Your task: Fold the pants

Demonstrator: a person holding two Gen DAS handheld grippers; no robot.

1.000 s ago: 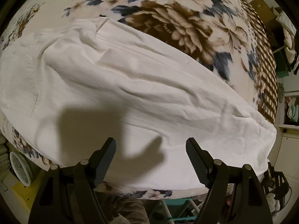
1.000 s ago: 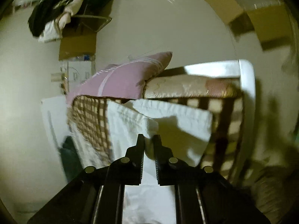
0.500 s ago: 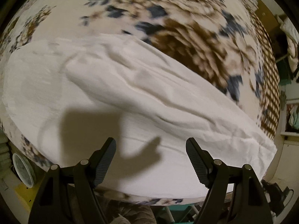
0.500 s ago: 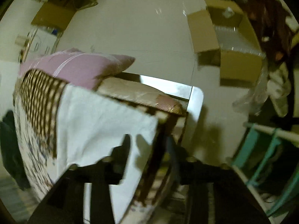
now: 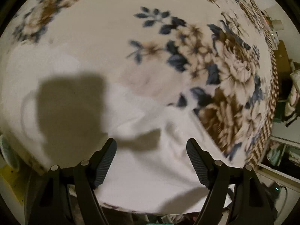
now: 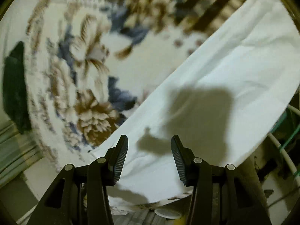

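Note:
The white pants (image 5: 78, 101) lie spread on the floral blanket (image 5: 116, 37) along the bed's near edge. My left gripper (image 5: 151, 148) is open and empty, hovering above the pants near that edge. In the right wrist view the pants (image 6: 225, 78) run as a long white band from the near edge up to the upper right. My right gripper (image 6: 149, 146) is open and empty just above the near end of the band. Both grippers cast dark shadows on the cloth.
The blanket (image 6: 90, 71) has a brown checked border (image 5: 270, 112) at the right. A dark cloth (image 6: 15, 88) lies at its left side. Shelves and clutter (image 5: 288, 97) stand beyond the bed's right edge. A teal and white frame (image 6: 285, 131) stands by the bed.
My right gripper has let go of the pants, opened, and swung down to face the bed. My left gripper has moved along the pants, staying open.

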